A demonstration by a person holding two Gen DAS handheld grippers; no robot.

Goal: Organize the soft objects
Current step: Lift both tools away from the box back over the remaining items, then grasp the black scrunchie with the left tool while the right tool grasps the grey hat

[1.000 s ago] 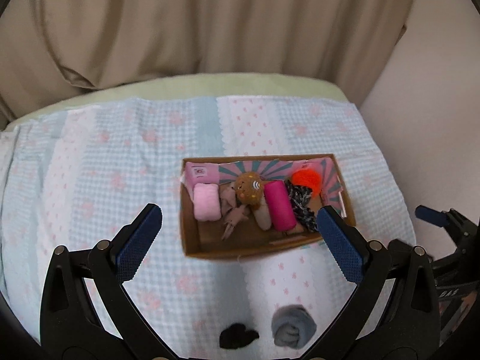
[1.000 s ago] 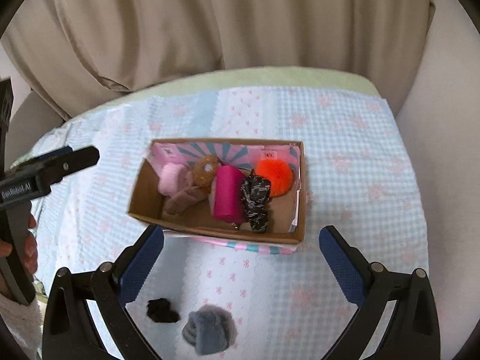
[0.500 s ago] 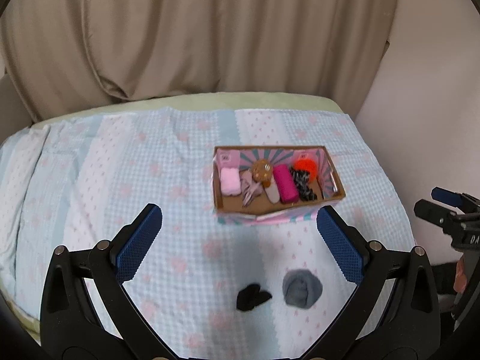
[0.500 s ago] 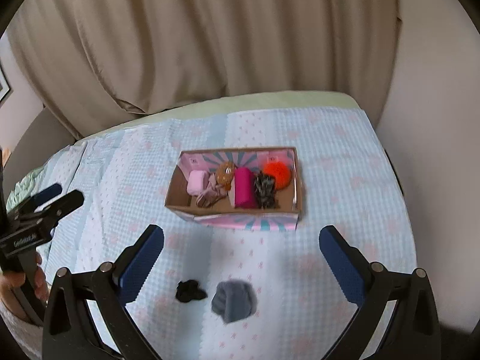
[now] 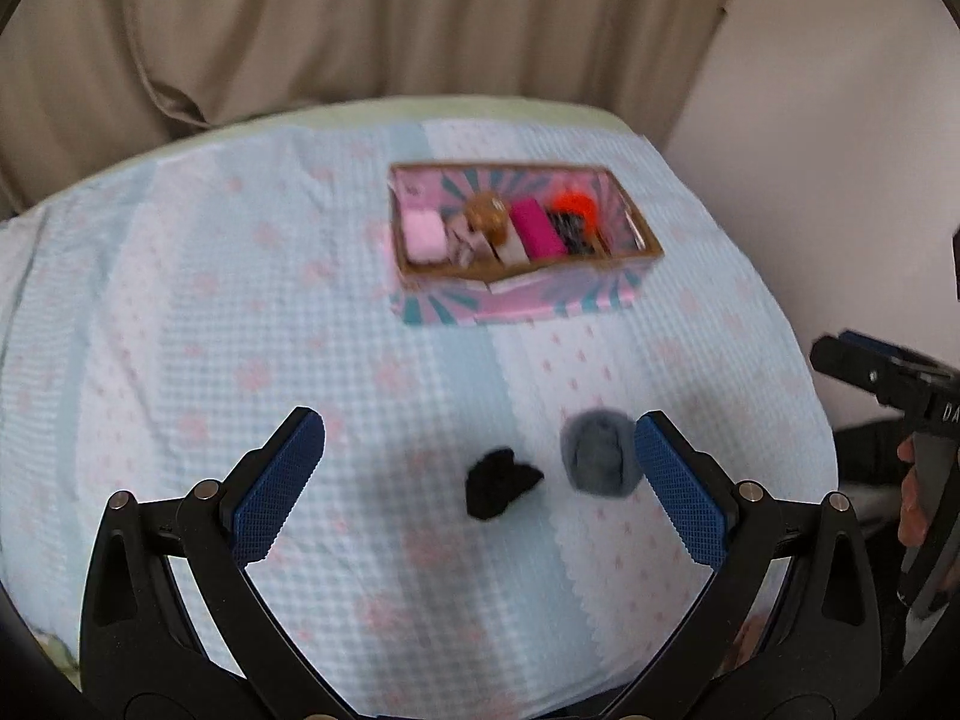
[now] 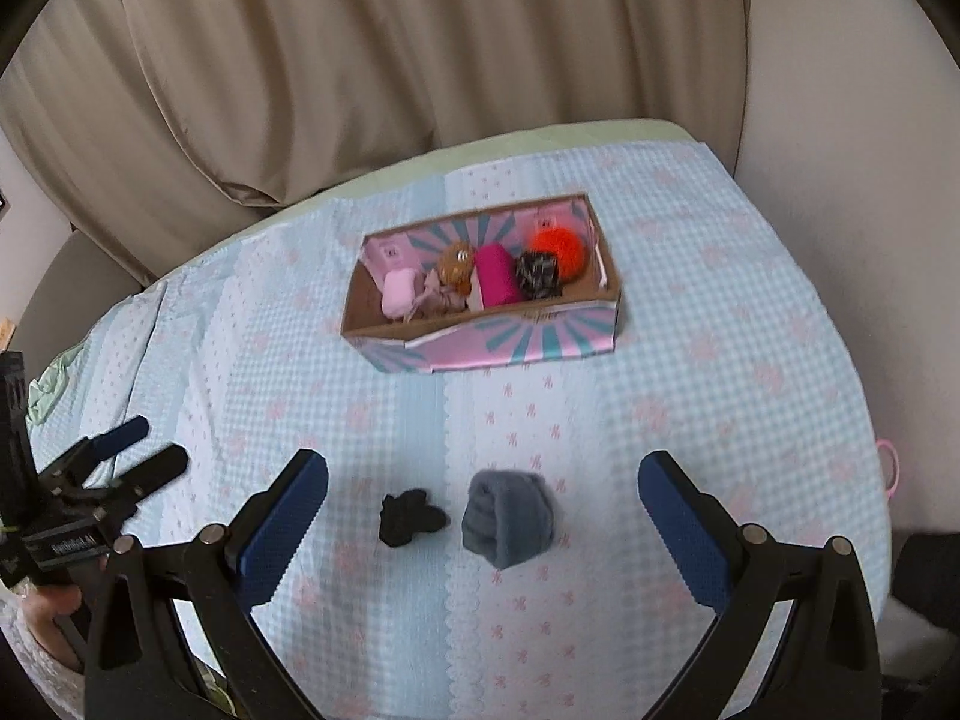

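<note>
A pink and teal cardboard box (image 5: 522, 300) (image 6: 510, 348) sits far back on the bed and holds several soft things: a pale pink roll (image 6: 399, 291), a brown plush (image 6: 456, 267), a magenta roll (image 6: 495, 276), a dark patterned scrunchie (image 6: 538, 273) and an orange pompom (image 6: 555, 246). Nearer, a small black soft item (image 5: 501, 480) (image 6: 411, 516) and a rolled grey sock (image 5: 597, 459) (image 6: 507, 519) lie on the cloth. My left gripper (image 5: 480, 474) is open above the black item. My right gripper (image 6: 483, 516) is open above both loose items.
The bed wears a light blue checked cover (image 6: 720, 360) with pink flowers. Beige curtains (image 6: 420, 60) hang behind it and a plain wall stands on the right. The bed edge curves away close on both sides. A hand (image 5: 915, 492) holds the other gripper at the right.
Both grippers have pulled back from the box toward the near edge of the bed. The box now looks smaller and the black item and grey sock sit between the fingers.
</note>
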